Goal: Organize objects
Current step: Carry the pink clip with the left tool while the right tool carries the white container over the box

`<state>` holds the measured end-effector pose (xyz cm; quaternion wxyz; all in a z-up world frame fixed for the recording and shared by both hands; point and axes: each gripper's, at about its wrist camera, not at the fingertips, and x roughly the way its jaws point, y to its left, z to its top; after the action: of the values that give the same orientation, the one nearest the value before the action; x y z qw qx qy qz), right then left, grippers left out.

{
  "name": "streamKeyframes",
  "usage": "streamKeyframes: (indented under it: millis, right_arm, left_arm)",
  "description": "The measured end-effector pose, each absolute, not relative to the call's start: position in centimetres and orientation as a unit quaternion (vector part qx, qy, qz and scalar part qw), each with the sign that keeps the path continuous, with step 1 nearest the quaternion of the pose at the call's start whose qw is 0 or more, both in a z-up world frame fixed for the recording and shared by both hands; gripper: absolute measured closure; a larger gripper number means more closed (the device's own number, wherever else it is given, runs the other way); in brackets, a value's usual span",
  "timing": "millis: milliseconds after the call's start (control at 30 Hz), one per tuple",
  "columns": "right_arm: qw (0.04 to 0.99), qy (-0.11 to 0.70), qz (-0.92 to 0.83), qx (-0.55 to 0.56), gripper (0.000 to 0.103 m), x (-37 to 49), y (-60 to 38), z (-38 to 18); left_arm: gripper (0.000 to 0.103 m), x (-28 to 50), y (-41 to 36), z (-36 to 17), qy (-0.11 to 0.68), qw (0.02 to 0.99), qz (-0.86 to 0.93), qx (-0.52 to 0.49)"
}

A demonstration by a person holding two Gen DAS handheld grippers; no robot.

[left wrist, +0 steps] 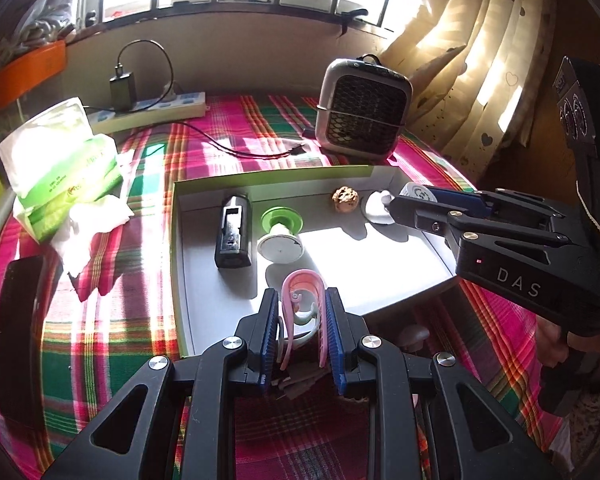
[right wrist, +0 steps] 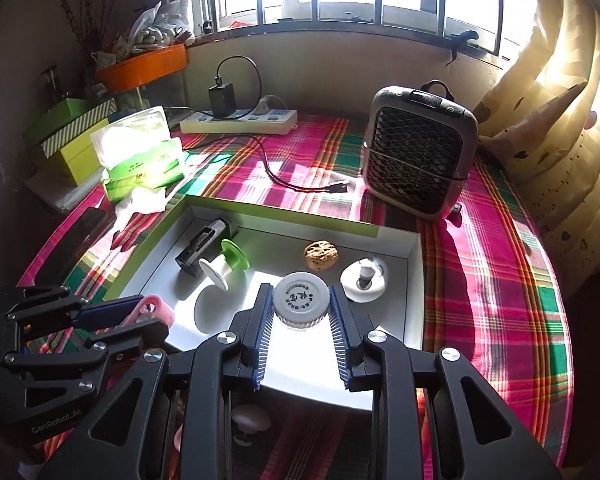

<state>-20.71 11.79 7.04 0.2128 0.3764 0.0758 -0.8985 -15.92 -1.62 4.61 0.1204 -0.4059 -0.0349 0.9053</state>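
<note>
Left gripper (left wrist: 302, 304): jaws pinch a pink clip (left wrist: 302, 284), its rounded end sticking out past the fingertips. A pale green-white curl of plastic sits inside the pink loop; whether it is part of the clip, I cannot tell. The clip is held in the air over the near edge of the tray (left wrist: 380, 264). From the right wrist view the same gripper (right wrist: 140, 316) comes in at the lower left with the pink end showing beyond its pads.

Right gripper (right wrist: 300, 304): jaws pinch a small jar with a white printed lid (right wrist: 300, 300), blue ribbed pads pressed on both sides. The jar hangs above the tray floor (right wrist: 292, 364), near its front. In the left wrist view this gripper (left wrist: 404, 200) reaches in from the right, over the tray's right side.

Tray: shallow, white inside, green rim, standing on a plaid cloth (left wrist: 112, 344). Lying in it:
- black boxy device (left wrist: 232, 232), left side
- green-and-white spool (left wrist: 281, 232), on its side, just beside the black device
- walnut (right wrist: 320, 254), near the back wall
- white round dish with a small dark-based piece on it (right wrist: 364, 278), right of the walnut

Outside the tray: tissue pack (left wrist: 60, 160) at left, power strip (right wrist: 240, 120) with a black charger plugged in, small grey fan (right wrist: 418, 152) behind the tray at right. A white knob-like item (right wrist: 250, 420) lies on the cloth below the tray's near edge.
</note>
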Motion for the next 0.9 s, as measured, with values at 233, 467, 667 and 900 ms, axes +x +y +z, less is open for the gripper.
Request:
streamKeyframes:
  millis: [233,467,667,900]
  right_arm:
    - [0.215,0.079,-0.891,0.391,0.075,-23.5,10.7,6.2]
    - [0.216,0.085,-0.886,0.402,0.075,-25.1,9.9,5.4]
    - [0.224,0.087,-0.879,0.412,0.075,-26.3,9.0,4.8]
    - [0.242,0.085,-0.872,0.416,0.075,-27.1,8.0,4.5]
  left_arm:
    - [0.082,-17.4,-2.3,3.9,-0.040,0.110,0.902,-0.415]
    - [0.082,-18.5,-2.6,3.2,-0.040,0.106,0.899,-0.422]
    - [0.082,-19.0,-2.9,2.8,-0.042,0.102,0.897,-0.428]
    - [0.082,-19.3,-3.2,2.3,-0.041,0.095,0.895,-0.434]
